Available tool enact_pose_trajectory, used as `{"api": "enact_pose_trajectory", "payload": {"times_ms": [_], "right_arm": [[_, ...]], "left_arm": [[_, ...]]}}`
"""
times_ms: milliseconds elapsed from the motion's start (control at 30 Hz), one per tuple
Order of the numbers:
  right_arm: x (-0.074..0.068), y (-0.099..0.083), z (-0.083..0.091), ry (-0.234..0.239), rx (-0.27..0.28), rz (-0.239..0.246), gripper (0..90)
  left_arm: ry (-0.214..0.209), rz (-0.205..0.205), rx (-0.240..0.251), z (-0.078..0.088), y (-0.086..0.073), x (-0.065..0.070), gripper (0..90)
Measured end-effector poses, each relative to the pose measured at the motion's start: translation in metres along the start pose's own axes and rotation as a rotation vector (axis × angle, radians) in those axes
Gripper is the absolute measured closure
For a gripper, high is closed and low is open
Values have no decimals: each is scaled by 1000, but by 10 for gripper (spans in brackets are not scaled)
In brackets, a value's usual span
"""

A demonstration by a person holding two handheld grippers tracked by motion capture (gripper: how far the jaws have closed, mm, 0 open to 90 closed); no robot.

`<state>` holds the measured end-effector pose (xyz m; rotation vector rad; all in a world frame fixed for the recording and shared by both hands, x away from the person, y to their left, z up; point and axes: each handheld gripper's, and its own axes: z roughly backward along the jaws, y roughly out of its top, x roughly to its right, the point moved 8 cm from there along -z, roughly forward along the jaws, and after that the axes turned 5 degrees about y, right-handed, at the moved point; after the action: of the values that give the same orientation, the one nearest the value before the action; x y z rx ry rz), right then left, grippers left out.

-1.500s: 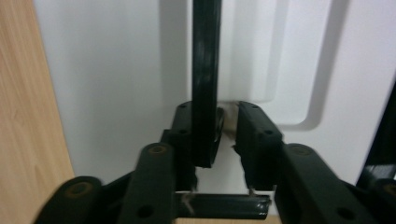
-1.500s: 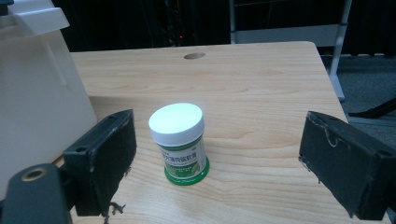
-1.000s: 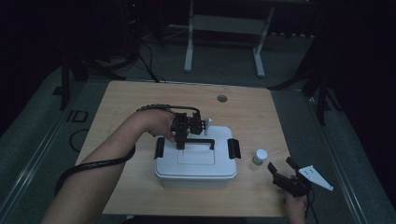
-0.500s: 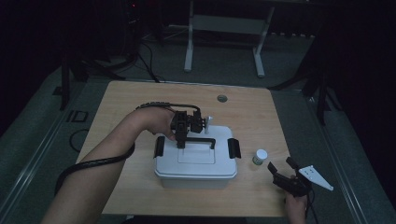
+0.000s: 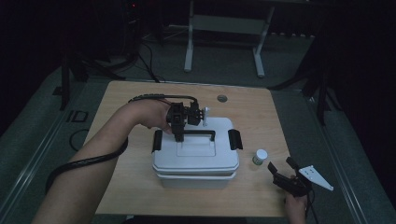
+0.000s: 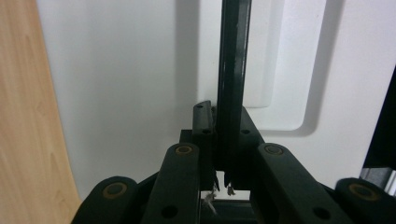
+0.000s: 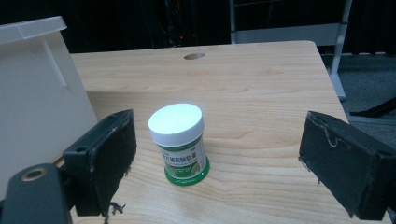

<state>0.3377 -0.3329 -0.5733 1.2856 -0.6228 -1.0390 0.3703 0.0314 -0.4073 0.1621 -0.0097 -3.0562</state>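
A: What do you have on the left?

B: My left gripper (image 5: pixel 179 135) is over the box (image 5: pixel 196 161), which sits mid-table (image 5: pixel 126 98), toward the near edge. Its jaws are pinched tight on the black handle (image 5: pixel 198 134) at the handle's left end. In the left gripper view the handle (image 6: pixel 232 74) runs straight up between the two pads, white lid (image 6: pixel 121 84) behind it and a strip of wood down the left edge.

A: Is the lid on?

B: It lies on the box. A black latch (image 5: pixel 157 141) stands on the lid's left side and another latch (image 5: pixel 235 139) on its right. I can't tell whether they are locked.

A: And further right?

B: A small jar (image 5: pixel 260 157) with a white cap and a green label stands upright on the wood, just right of the box and apart from it. Right of that, near the table's front right corner, is my right gripper (image 5: pixel 282 166). Its jaws are spread wide and hold nothing.

A: How does the jar sit to those jaws?

B: In the right gripper view the jar (image 7: pixel 179 142) stands ahead between the pads, nearer the left one, touching neither. The box wall (image 7: pixel 37 102) rises at the left.
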Motion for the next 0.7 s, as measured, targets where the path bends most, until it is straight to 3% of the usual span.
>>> {"api": "enact_pose_trajectory", "payload": {"times_ms": [233,700], "right_arm": [[0,0,0,-2,0,4,108],[0,0,0,-1,-3,9,108]], "left_arm": [[12,22,-6,9,-17,0,836],[11,135,-10,16,-64,-3,836]]}}
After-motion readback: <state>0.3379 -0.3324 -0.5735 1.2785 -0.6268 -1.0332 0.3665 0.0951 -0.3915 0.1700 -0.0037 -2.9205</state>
